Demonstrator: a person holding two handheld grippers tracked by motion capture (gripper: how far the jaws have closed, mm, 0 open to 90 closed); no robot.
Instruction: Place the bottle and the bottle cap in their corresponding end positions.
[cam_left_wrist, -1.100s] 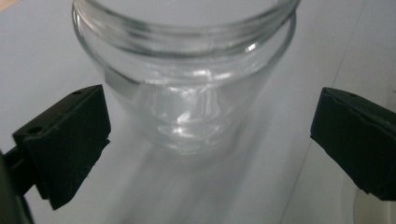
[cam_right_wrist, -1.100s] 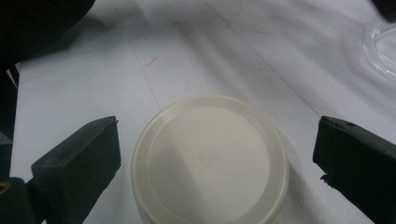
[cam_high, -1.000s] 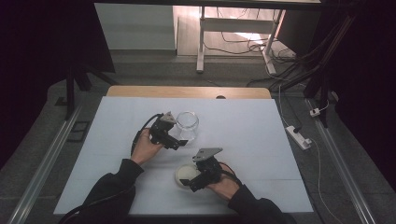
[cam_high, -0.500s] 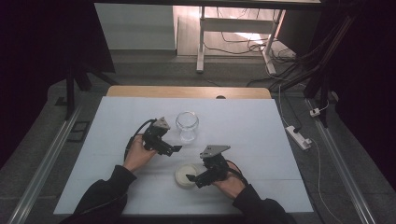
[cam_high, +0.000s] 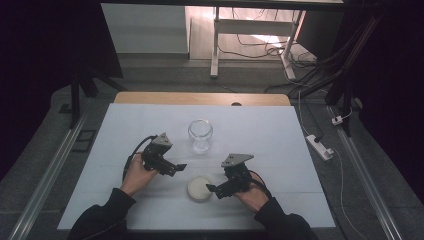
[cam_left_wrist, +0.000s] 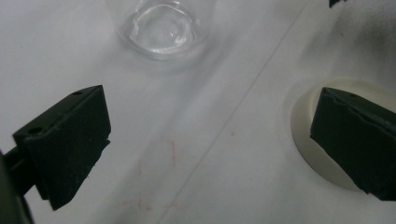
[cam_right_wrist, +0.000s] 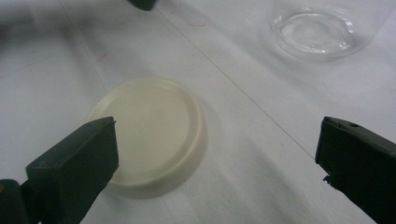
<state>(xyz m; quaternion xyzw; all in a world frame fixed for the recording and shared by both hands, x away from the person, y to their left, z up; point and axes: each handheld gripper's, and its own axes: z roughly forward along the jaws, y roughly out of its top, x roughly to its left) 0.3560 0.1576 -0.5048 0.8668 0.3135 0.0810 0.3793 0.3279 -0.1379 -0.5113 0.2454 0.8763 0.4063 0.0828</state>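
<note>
High view, white bench (cam_high: 280, 135), clear glass jar (cam_high: 200, 134) upright, cream lid (cam_high: 199, 188) flat between left claw (cam_high: 178, 168) and right claw (cam_high: 212, 190), both spread wide, holding nothing

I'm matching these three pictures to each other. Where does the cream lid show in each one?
High view: lid lies near the table's front edge, between the two grippers.
Left gripper view: lid at right edge, partly behind the right-hand jaw.
Right gripper view: lid left of centre.
Shared landmark: glass jar.

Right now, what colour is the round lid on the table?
Cream, off-white: the lid shows best in the right gripper view.
</note>
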